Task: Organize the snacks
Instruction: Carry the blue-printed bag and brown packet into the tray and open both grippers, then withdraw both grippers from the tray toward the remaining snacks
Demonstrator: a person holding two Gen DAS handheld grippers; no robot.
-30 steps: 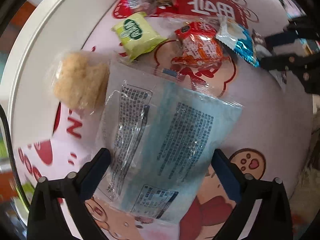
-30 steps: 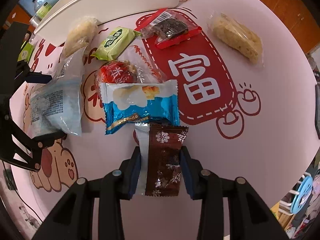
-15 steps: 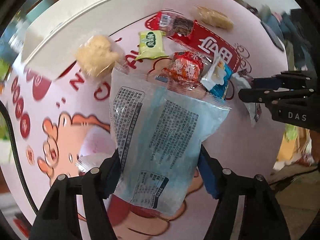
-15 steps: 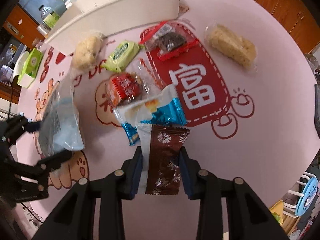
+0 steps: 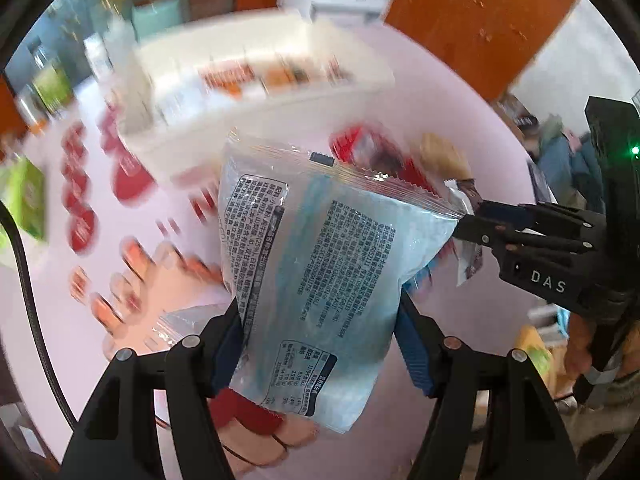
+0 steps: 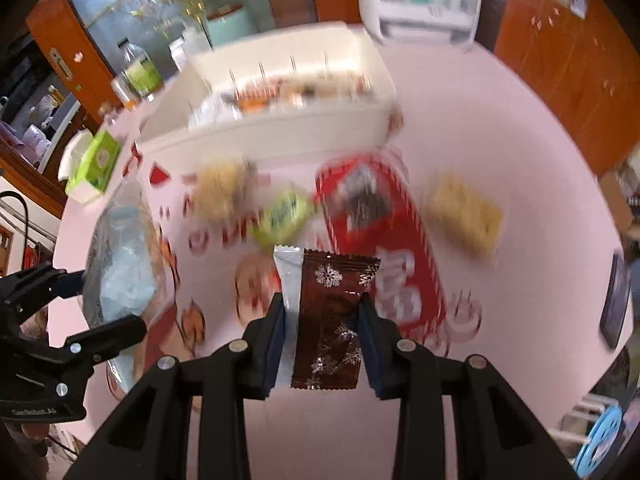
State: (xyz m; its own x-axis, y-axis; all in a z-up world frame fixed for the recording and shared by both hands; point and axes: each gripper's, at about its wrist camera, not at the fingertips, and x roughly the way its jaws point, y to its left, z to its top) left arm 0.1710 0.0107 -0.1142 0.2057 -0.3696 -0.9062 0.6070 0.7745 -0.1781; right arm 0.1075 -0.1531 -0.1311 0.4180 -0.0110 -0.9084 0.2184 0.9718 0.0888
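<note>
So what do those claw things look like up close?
Both are black plastic. The left claw and right claw have blue pads inside the fingers and silver screws on top. White letters "DAS" and a green light show on the right one. A black cable runs beside the left.

A round table (image 6: 500, 128) with a pink cloth printed in red cartoon figures and characters carries everything. A long white tray (image 6: 280, 136) stands at its far side. Nearer, loose on the cloth, lie a pale puffed snack (image 6: 222, 192), a green packet (image 6: 284, 216), a red-edged dark packet (image 6: 360, 196) and a yellow rice bar (image 6: 464, 216). A green box (image 6: 94, 168) sits at the left edge.
</note>
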